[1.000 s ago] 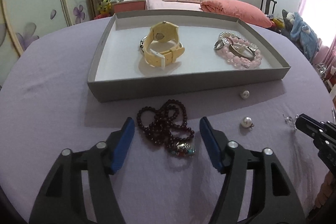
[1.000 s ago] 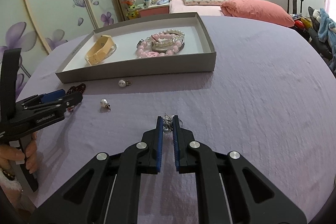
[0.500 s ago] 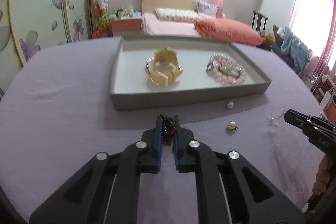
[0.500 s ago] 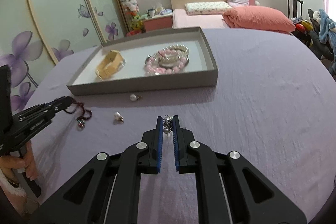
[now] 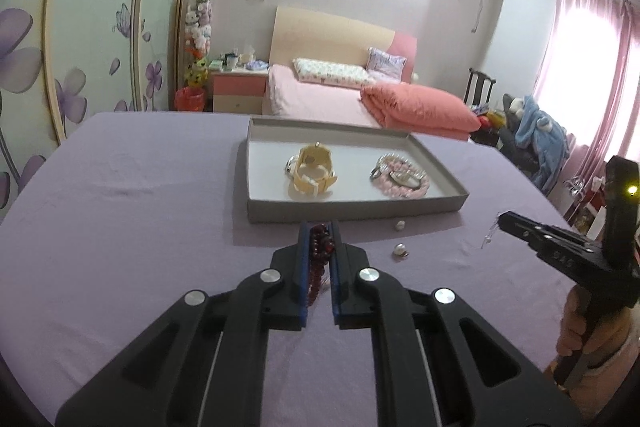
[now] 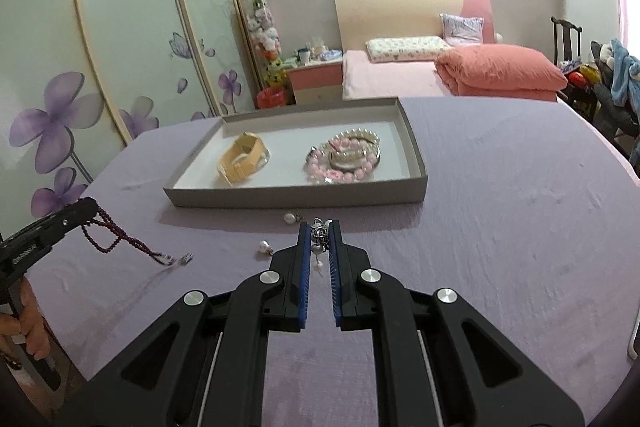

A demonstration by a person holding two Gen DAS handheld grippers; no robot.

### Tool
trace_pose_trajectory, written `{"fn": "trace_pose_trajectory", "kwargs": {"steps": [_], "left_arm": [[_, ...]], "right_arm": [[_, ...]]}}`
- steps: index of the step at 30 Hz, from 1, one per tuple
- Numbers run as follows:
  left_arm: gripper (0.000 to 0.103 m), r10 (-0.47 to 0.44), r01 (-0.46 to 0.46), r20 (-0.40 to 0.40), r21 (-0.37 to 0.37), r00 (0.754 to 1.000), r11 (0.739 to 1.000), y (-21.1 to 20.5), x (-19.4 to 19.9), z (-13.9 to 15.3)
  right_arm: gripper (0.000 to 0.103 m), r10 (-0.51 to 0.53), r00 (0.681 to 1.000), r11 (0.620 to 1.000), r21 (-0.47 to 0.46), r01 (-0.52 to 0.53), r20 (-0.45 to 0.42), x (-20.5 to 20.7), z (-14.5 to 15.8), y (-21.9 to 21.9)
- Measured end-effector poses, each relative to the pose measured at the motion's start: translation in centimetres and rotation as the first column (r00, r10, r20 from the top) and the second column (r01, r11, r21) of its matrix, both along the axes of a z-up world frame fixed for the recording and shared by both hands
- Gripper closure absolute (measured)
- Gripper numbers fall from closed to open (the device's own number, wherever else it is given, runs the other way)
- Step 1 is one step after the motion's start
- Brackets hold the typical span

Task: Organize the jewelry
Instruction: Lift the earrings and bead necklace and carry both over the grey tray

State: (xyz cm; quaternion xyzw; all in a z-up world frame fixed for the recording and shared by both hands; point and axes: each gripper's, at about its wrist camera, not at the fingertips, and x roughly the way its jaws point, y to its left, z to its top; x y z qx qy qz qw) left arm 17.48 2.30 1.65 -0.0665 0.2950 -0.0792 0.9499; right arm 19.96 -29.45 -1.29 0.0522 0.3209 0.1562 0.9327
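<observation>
Left gripper (image 5: 319, 231) pinches the dark red bead necklace (image 6: 108, 239), raised off the purple table (image 6: 520, 227), its tail touching the cloth. Right gripper (image 6: 319, 231) clamps a silver charm piece (image 6: 319, 241). Both angle downward at the grey tray's (image 6: 296, 195) near edge. Bedroom behind.

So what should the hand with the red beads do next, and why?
Probably carry the red beads forward over the tray and let go there. The left gripper is shut on them, and in the right wrist view they dangle with the end about at the cloth. The watch and pink bracelets already lie inside, with bare floor between them.
</observation>
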Motion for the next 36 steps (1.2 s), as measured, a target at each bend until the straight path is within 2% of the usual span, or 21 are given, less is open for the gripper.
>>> {"fn": "trace_pose_trajectory", "kwargs": {"steps": [12,36], "left_arm": [[0.094,-0.013,0.014,0.094,-0.005,0.996,1.0,-0.7,-2.4,3.2],[0.094,-0.015,0.016,0.098,-0.005,0.995,1.0,-0.5,-2.9,3.1]], "right_arm": [[0.093,0.0,0.998,1.0,0.004,0.0,0.056,-0.9,1.3,0.2],[0.093,-0.004,0.997,1.0,0.01,0.003,0.073,-1.5,1.6,-0.3]]}}
